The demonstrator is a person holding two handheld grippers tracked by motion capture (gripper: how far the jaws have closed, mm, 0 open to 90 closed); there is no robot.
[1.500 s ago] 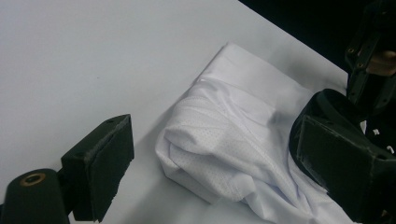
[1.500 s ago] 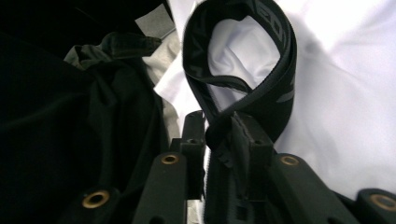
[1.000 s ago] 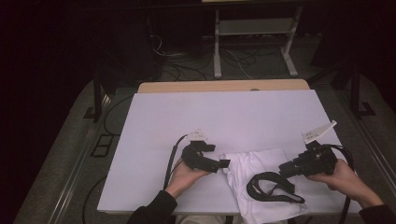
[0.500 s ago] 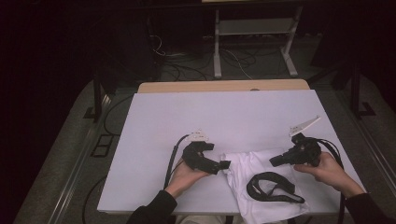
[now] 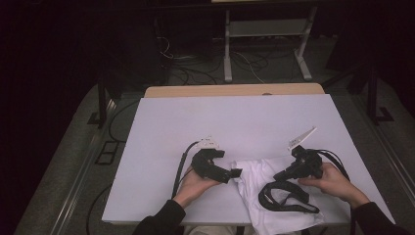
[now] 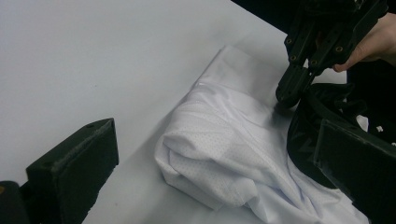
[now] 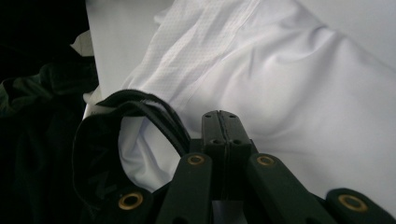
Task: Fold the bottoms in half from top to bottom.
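A crumpled white mesh garment (image 5: 252,176) with a black band (image 5: 286,198) lies at the near edge of the white table (image 5: 235,122). My left gripper (image 5: 234,174) is open beside the garment's left edge, and the folded cloth (image 6: 219,154) lies between its wide-apart jaws (image 6: 215,140). My right gripper (image 5: 278,177) is shut and points down-left, its tip resting on the cloth right by the black band (image 6: 308,126). In the right gripper view the jaws (image 7: 219,116) are pressed together over the white cloth (image 7: 289,79), with the band (image 7: 93,140) looping just to their left.
The far half of the table is bare white. A wooden strip (image 5: 235,91) runs along its far edge. Cables and a metal stand (image 5: 266,49) are on the dark floor behind. The garment's lower corner hangs over the near edge (image 5: 288,223).
My right gripper has moved left from the garment's right side and tilted down onto the cloth by the black band. The left gripper has stayed put.
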